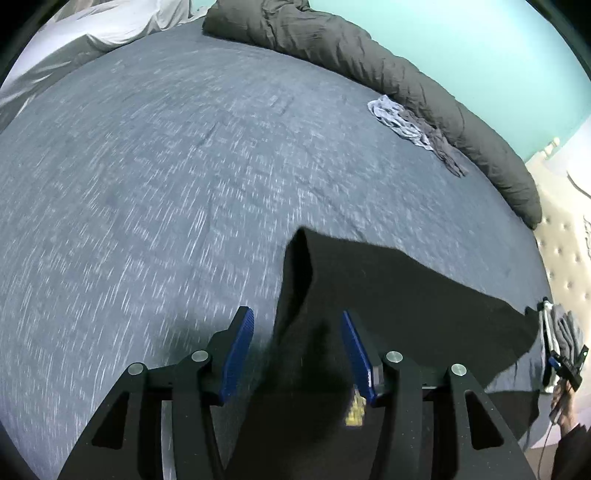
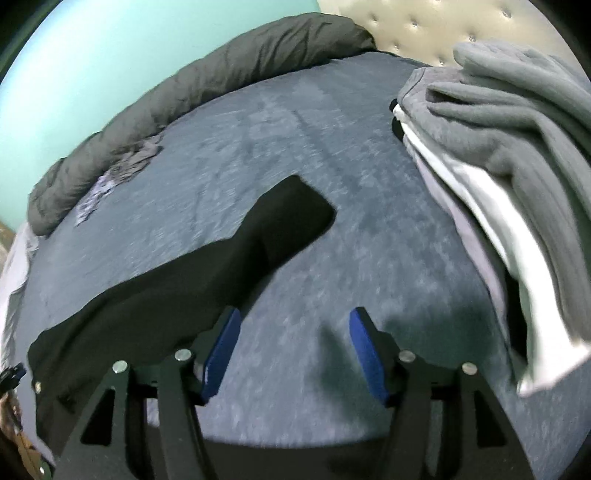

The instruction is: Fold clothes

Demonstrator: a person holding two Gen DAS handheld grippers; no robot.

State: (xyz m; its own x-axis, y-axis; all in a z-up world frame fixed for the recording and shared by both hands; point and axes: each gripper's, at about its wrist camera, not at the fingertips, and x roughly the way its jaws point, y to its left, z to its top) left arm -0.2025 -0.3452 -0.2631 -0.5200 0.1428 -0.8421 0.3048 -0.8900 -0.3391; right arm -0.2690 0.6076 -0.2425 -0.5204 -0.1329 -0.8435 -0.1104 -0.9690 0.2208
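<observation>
Black knit garment, item under handling: lies spread on the blue-grey bed, one sleeve stretched flat toward the middle of the mattress, the body running back toward the near edge. In the left wrist view a raised fold of it stands up between the fingers of the left gripper.

Handling, by judgement: soft, limp, light; no stiffness to hold a shape; it should drape and crease wherever lifted. Matte cloth, likely to grip the ribbed blue pads well. Not fragile. Single-layer edges may slip out if pinched shallowly.

Where to take hold, by judgement: at a hem, shoulder seam or cuff, where the cloth is doubled; the sleeve end offers a clean corner.

Left gripper: fingers set wide, cloth between them but not pinched.

Right gripper: fingers set wide, holding nothing; bare bed between them, the garment touching or just beside its left finger.

Other entries:
- Folded stack, grey over white, on the bed to the right of the right gripper.
- Crumpled grey clothes, unfolded, just beside the rolled dark duvet at the far edge.
- Tufted cream headboard.
- Both views motion-blurred.
</observation>
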